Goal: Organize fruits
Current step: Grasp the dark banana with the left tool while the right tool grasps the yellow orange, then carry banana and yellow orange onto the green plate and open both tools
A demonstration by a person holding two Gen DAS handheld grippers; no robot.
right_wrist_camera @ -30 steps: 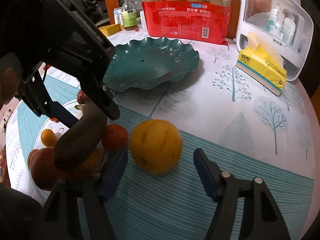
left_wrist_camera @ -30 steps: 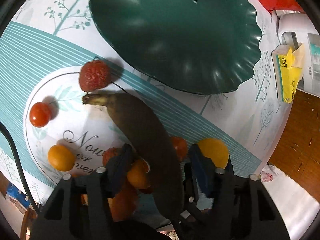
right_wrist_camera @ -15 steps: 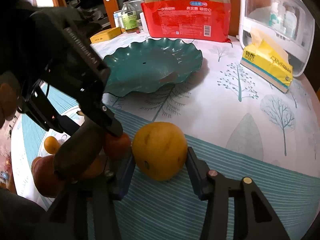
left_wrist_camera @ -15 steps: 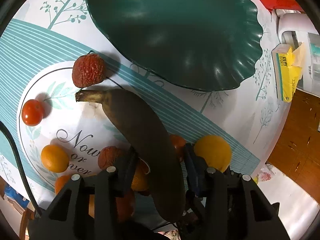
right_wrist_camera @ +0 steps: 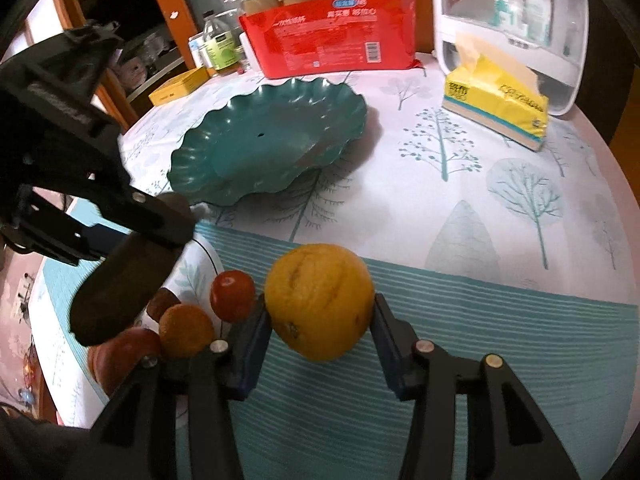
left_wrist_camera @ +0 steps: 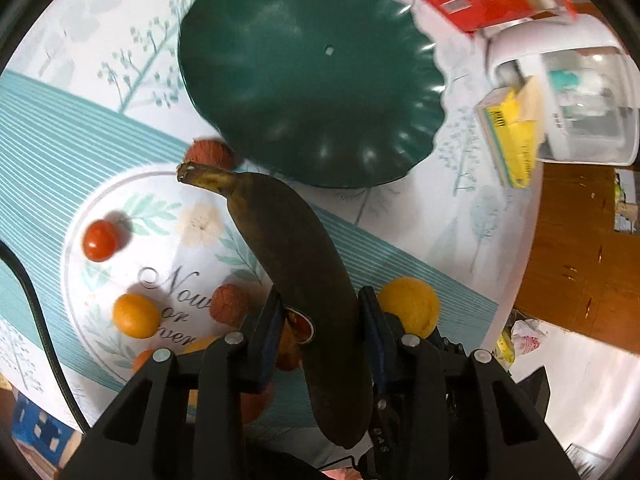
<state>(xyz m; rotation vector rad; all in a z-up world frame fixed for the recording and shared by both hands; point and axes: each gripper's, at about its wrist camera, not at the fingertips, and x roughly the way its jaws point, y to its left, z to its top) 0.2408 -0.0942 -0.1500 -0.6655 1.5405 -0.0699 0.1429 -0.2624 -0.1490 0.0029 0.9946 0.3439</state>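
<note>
Left gripper (left_wrist_camera: 318,316): jaws closing, pads pressed on dark overripe banana (left_wrist_camera: 296,256), raised above the fruit pile beside scalloped green plastic dish (left_wrist_camera: 308,80). Right gripper (right_wrist_camera: 320,326): clamped around large yellow-orange citrus (right_wrist_camera: 320,300) on striped teal tablecloth (right_wrist_camera: 500,340).

Your surface (right_wrist_camera: 460,216) wears a pale cloth printed with trees, a teal striped band and a round leaf motif. On it sits an empty green wavy plate (left_wrist_camera: 312,80), with a rough red fruit (left_wrist_camera: 206,152) just beside its rim. Inside the motif you have a tomato (left_wrist_camera: 100,240), a small orange (left_wrist_camera: 135,316) and another rough red fruit (left_wrist_camera: 229,304). Toward the far edge lie a red pack of cups (right_wrist_camera: 328,36), a yellow tissue pack (right_wrist_camera: 496,104), a white clear-fronted box (right_wrist_camera: 516,28) and a flat yellow box (right_wrist_camera: 180,86).
</note>
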